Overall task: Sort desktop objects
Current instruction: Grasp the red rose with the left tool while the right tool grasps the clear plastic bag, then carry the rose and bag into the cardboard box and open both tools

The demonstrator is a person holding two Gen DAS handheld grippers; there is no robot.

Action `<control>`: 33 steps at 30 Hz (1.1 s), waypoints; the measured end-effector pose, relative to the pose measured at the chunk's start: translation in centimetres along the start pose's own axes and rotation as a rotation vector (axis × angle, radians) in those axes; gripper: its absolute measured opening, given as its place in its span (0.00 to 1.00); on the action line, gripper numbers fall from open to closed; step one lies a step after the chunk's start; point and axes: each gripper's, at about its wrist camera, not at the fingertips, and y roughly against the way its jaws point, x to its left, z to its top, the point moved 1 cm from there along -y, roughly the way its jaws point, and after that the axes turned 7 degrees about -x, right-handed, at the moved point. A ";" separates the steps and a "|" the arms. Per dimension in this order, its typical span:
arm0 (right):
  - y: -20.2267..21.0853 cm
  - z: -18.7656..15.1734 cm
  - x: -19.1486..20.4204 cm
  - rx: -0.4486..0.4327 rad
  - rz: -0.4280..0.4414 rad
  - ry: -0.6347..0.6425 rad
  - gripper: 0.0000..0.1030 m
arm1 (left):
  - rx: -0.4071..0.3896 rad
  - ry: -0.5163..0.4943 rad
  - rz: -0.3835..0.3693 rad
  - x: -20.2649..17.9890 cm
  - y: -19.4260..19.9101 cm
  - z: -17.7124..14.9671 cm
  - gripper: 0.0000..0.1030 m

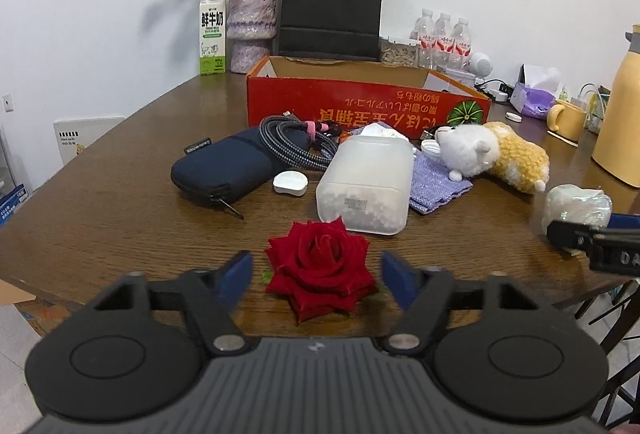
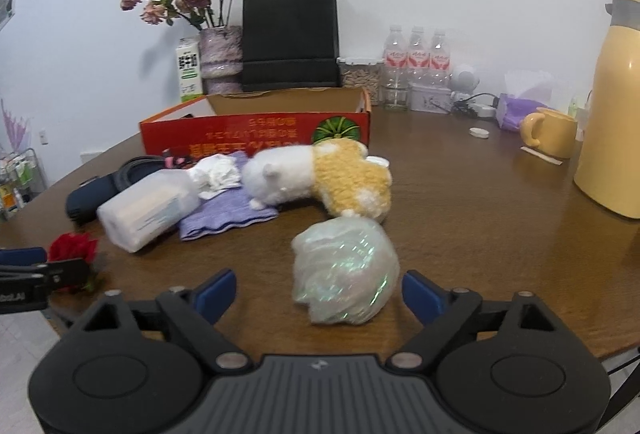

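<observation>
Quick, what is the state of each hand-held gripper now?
Left hand-held gripper: open, pads either side of the red rose, not pressing it.
Right hand-held gripper: open around the iridescent wrapped bundle, not gripping.

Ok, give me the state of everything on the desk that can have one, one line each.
Left claw: open, straddling the rose.
Red rose: lying on the table, not gripped.
Right claw: open, around the bundle.
Iridescent plastic bundle: crumpled, not gripped.
Red box: open-topped.
Frosted container: on its side.
Navy pouch: zipped.
</observation>
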 end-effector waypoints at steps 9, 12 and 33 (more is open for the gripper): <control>-0.5 0.4 -0.5 -0.026 0.028 -0.012 0.38 | -0.012 0.007 -0.015 0.3 0.0 0.1 0.42; -0.4 0.9 -0.5 -0.047 0.039 -0.008 0.38 | -0.036 0.003 -0.021 0.4 0.4 0.6 0.40; -12.1 19.7 1.5 -0.157 0.109 0.053 0.38 | -0.158 -0.002 -0.020 0.2 -11.9 20.6 0.40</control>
